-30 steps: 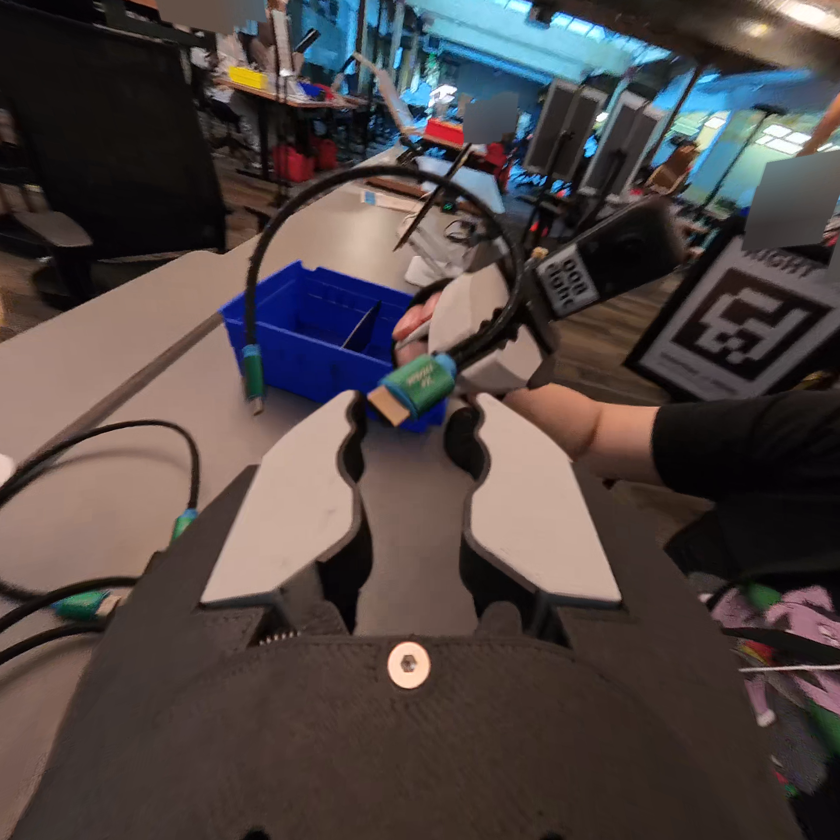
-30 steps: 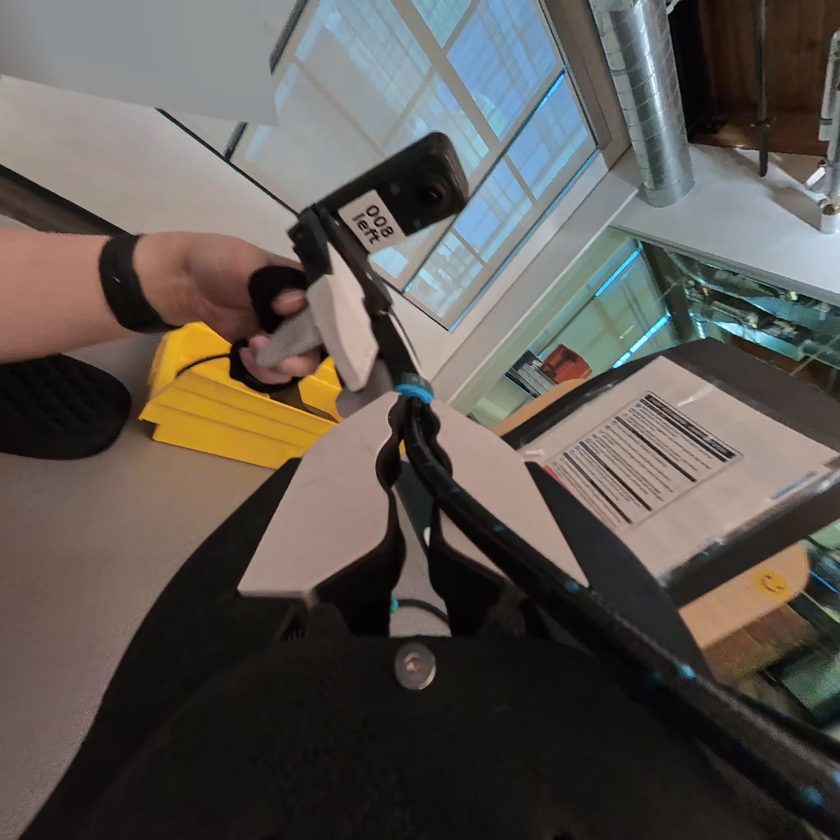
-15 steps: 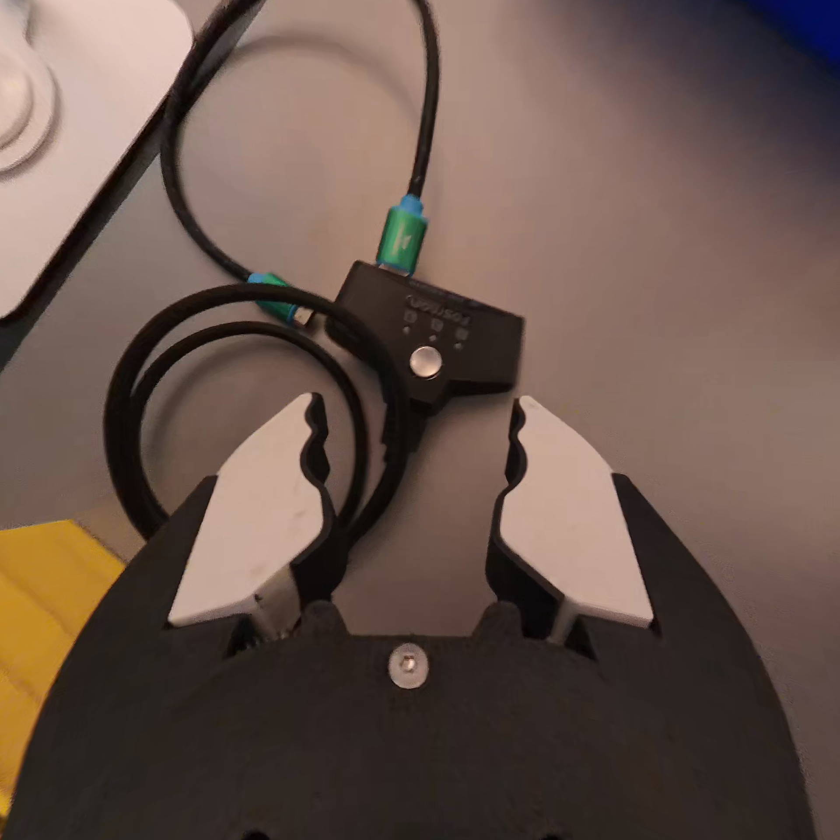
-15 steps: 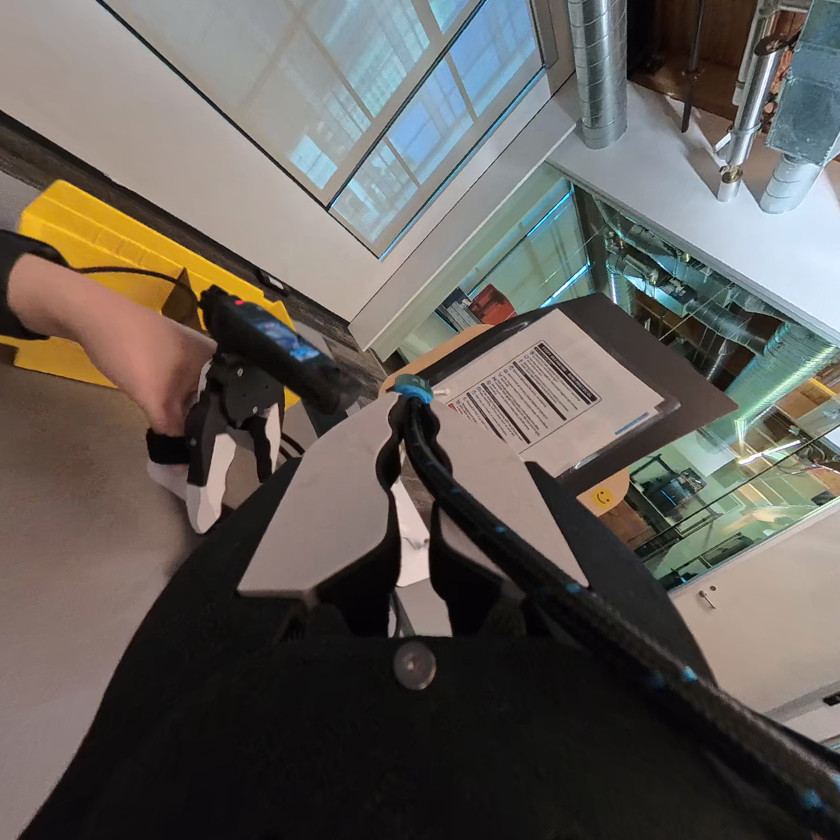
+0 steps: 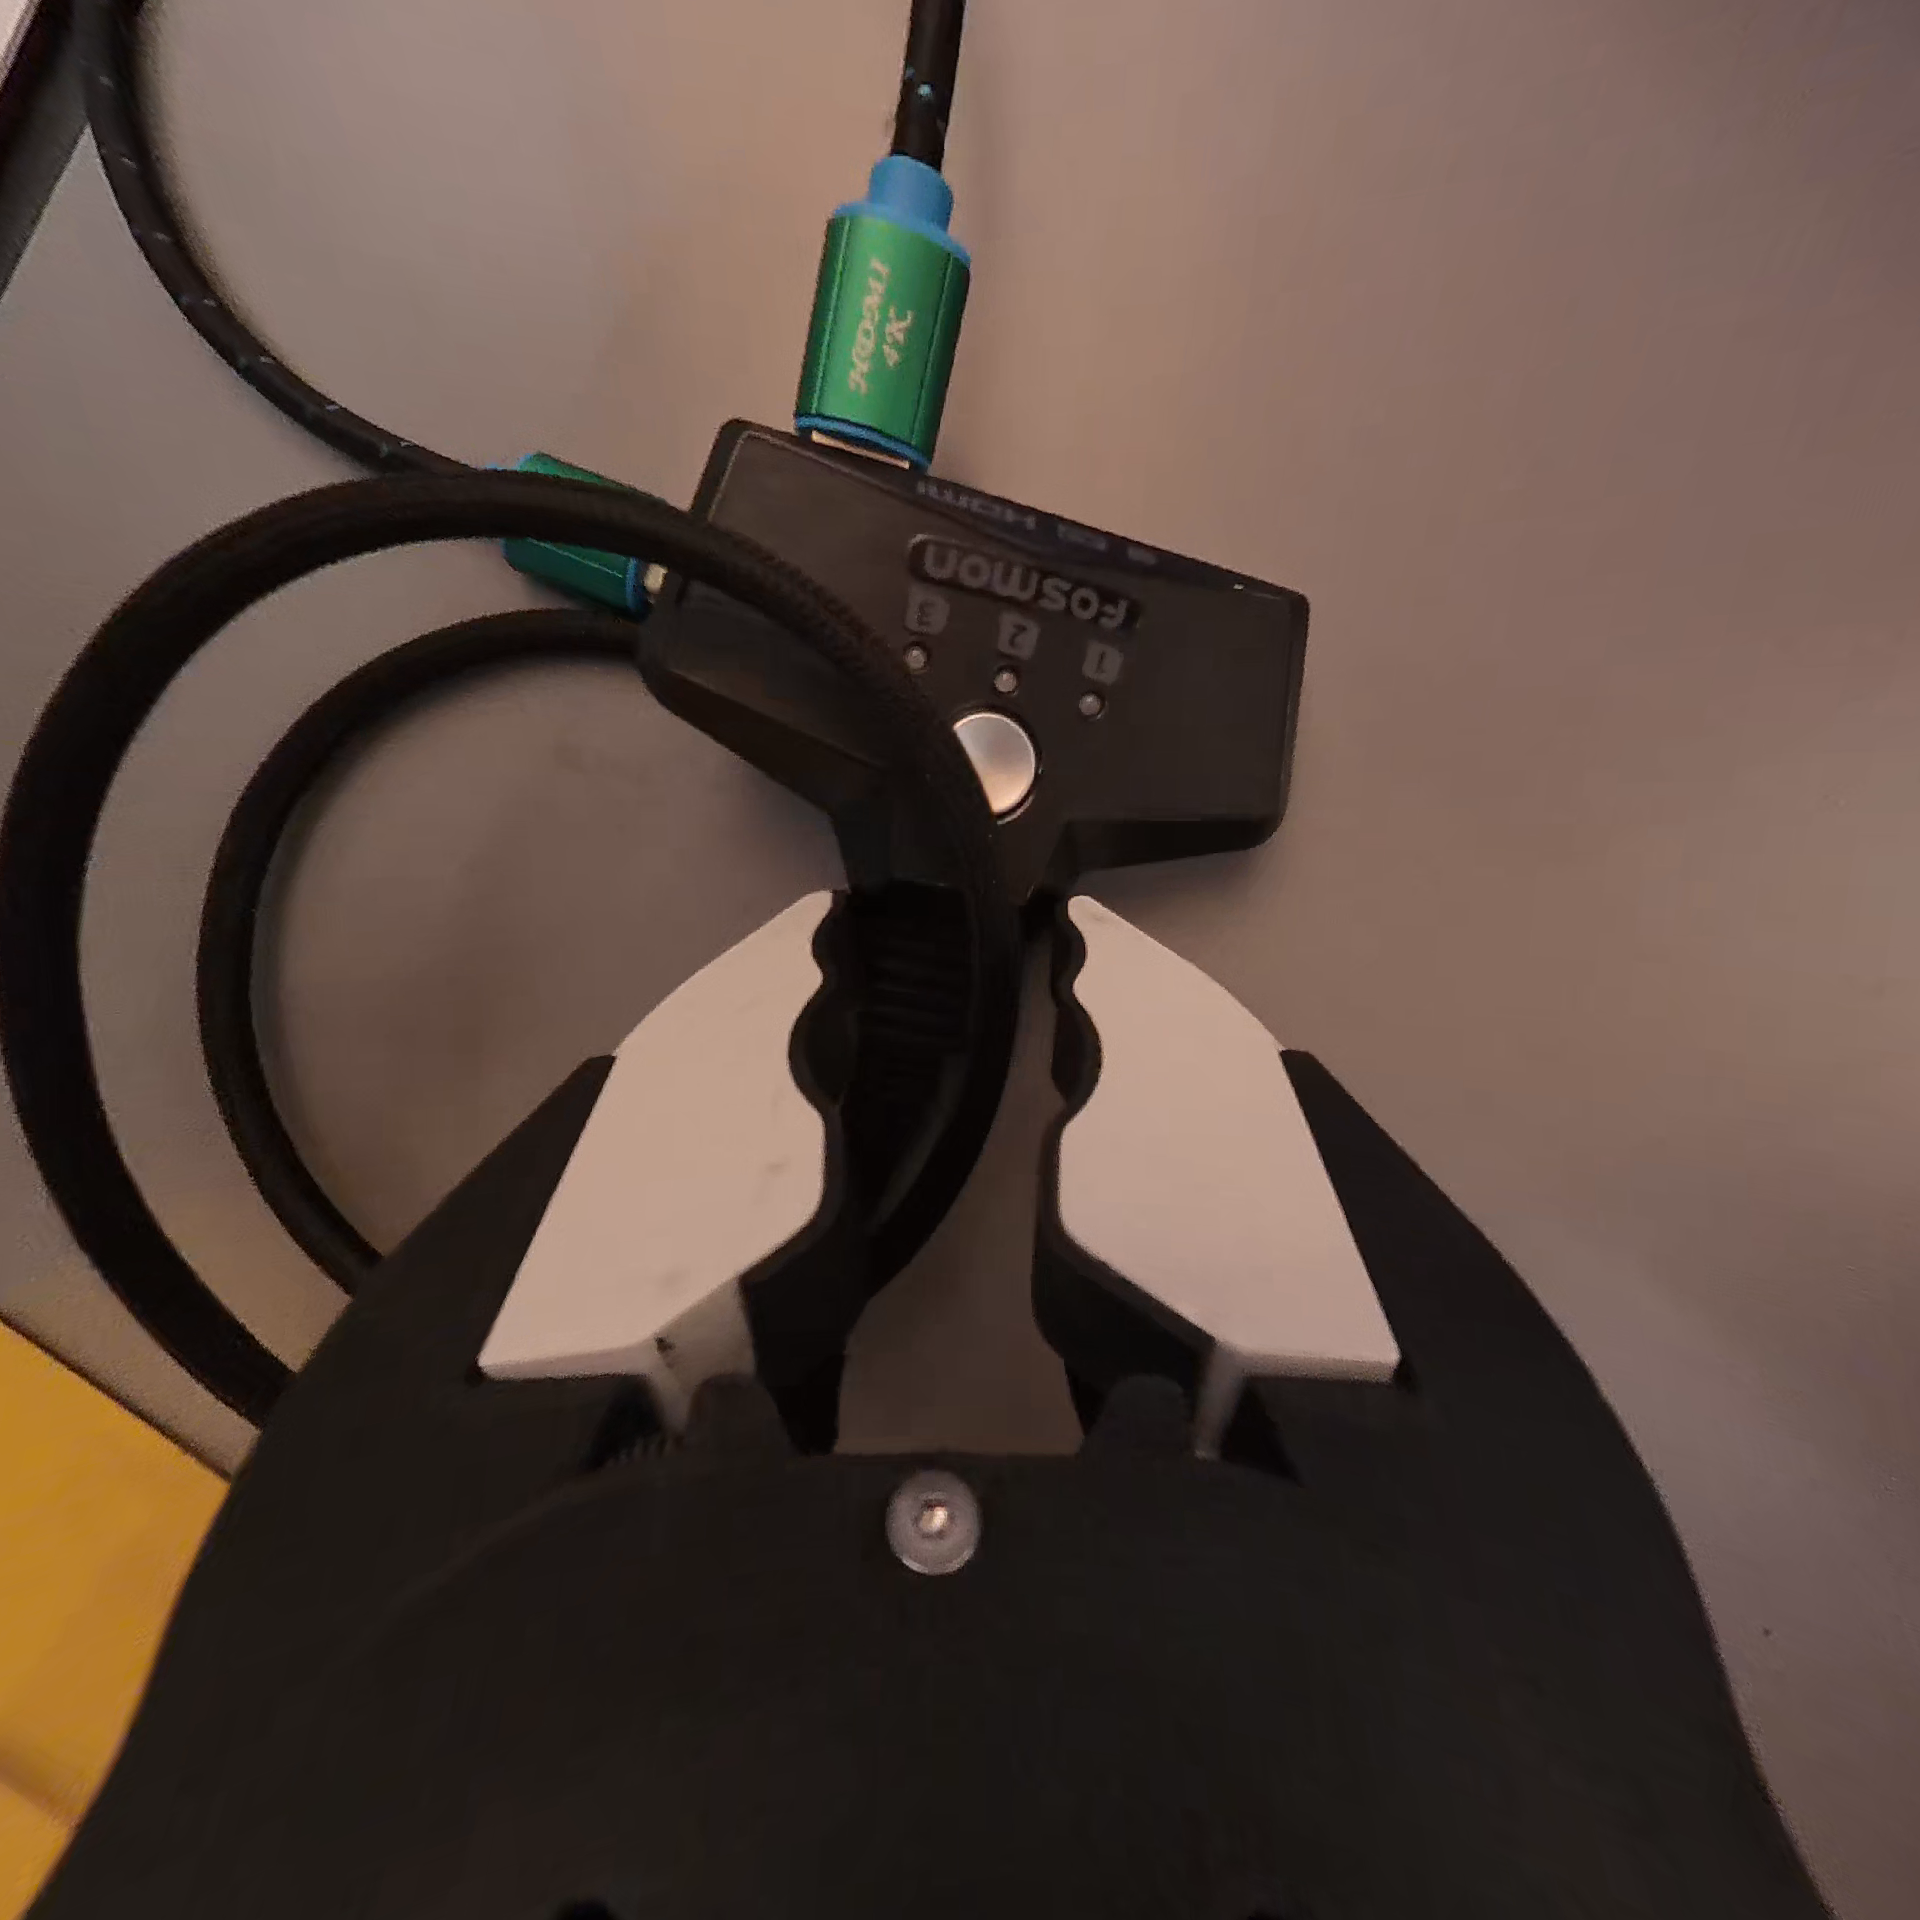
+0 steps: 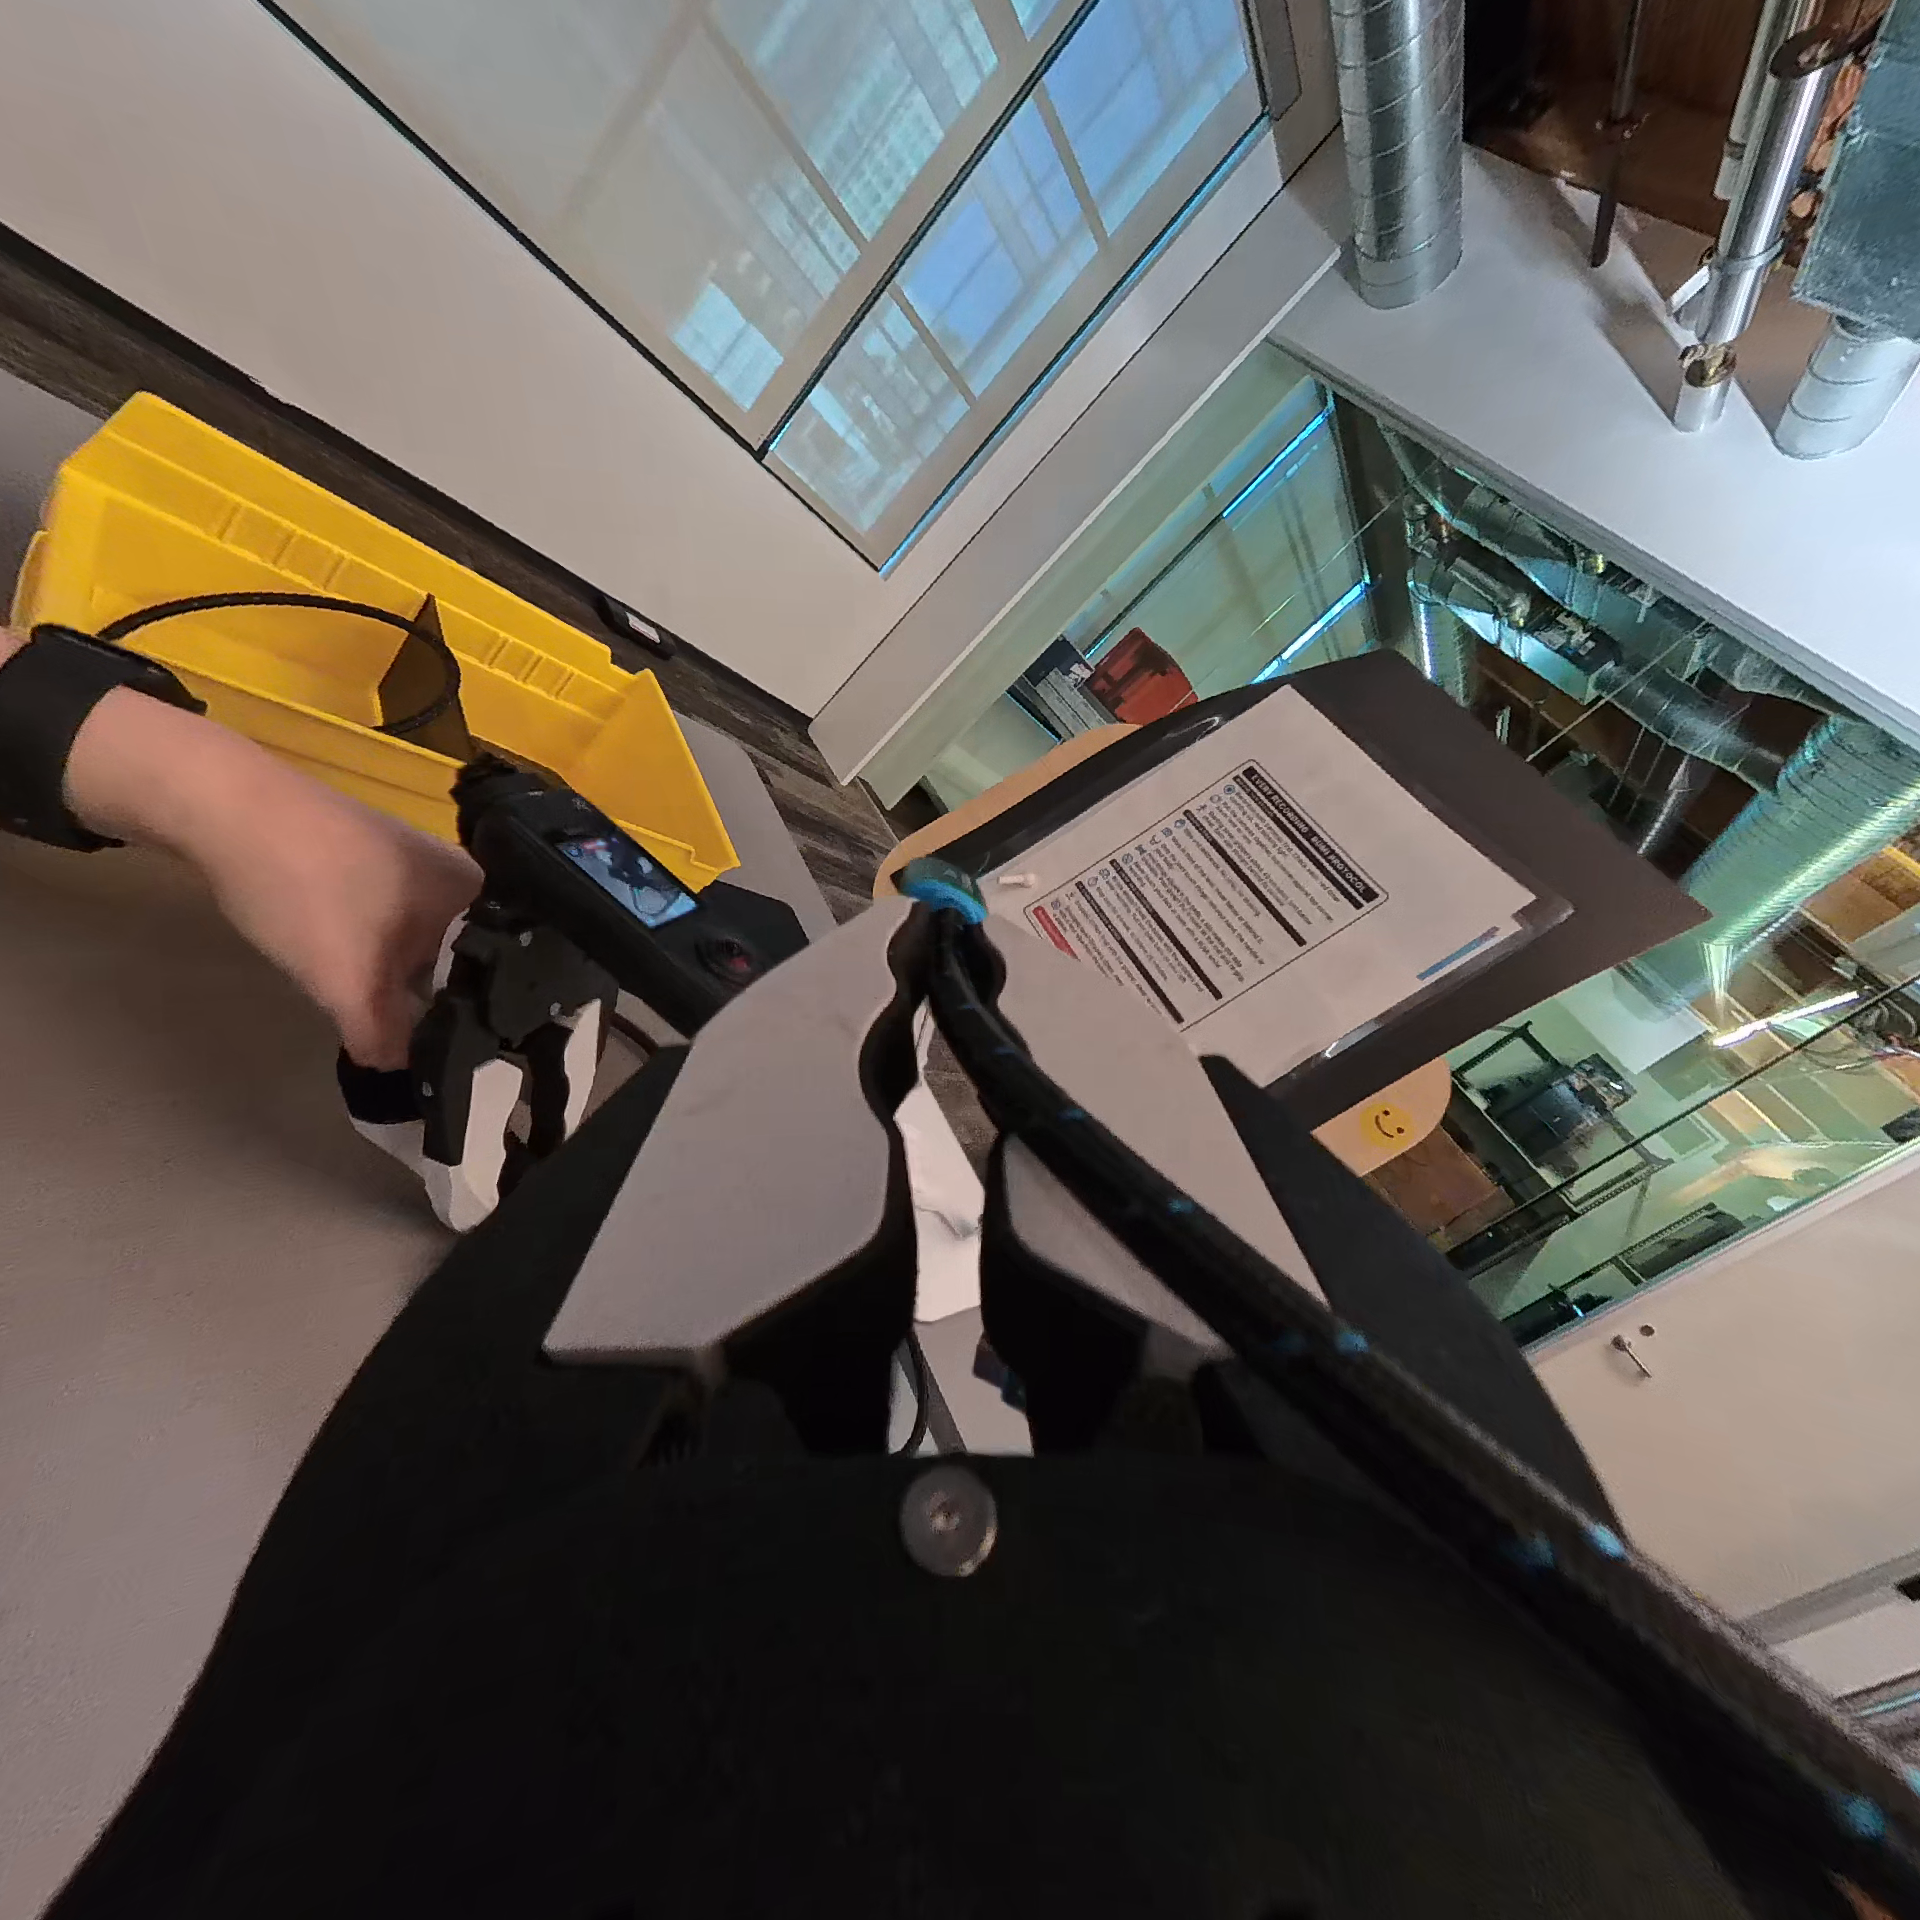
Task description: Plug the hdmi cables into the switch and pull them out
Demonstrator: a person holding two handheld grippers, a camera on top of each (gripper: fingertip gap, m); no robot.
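Observation:
In the left wrist view a black HDMI switch [image 5: 1132, 675] lies on the grey table. One green HDMI plug [image 5: 883, 322] sits in its far port and a second green plug [image 5: 571, 545] is at its left side. My left gripper [image 5: 948, 914] is closed around the switch's ribbed cable neck [image 5: 914, 977], whose black cable loops off to the left. My right gripper [image 6: 935, 935] is raised and shut on a black HDMI cable [image 6: 1049, 1112] just behind its blue collar [image 6: 940, 891]; the plug itself is hidden. The left gripper [image 6: 499, 1132] also shows there, held down on the table by a hand.
A yellow bin [image 6: 343, 665] stands behind the left hand, and its corner shows in the left wrist view [image 5: 83, 1579]. A black stand with a printed sheet [image 6: 1278, 904] is at the table's far end. Looped black cable [image 5: 125, 935] lies left of the switch.
My left gripper swung down from the raised plug to the switch, moved in and narrowed its jaws around the switch's neck. My right gripper kept its hold on the cable.

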